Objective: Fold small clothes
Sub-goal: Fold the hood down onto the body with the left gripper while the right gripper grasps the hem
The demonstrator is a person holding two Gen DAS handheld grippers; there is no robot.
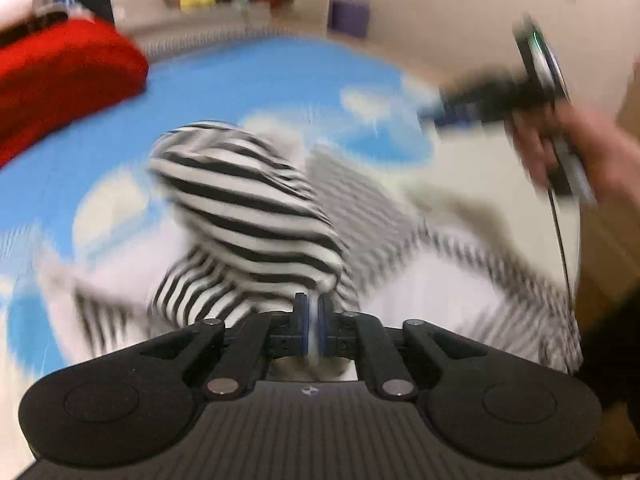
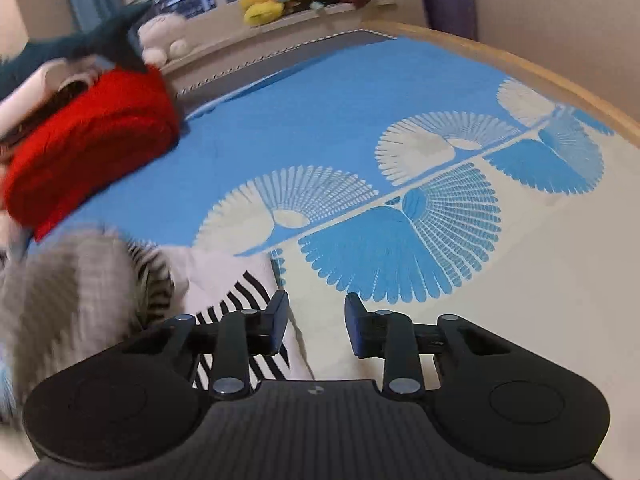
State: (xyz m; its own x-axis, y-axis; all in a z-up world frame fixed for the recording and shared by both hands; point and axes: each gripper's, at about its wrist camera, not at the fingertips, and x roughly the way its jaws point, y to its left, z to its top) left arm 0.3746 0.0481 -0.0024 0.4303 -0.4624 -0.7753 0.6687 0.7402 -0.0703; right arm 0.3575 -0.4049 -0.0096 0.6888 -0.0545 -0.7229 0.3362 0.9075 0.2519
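A black-and-white striped garment [image 1: 256,216] lies bunched and blurred on the blue-patterned bed cover [image 2: 320,120], the left gripper [image 1: 313,328] pinching its fabric while the right gripper [image 2: 316,324] hangs spread, empty.

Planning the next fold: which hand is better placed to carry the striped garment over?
Left. The left tool is shut on the striped garment. The right tool is open with nothing between its pads, above the bedspread.

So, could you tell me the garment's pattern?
Black and white stripes on the garment; left wrist view.
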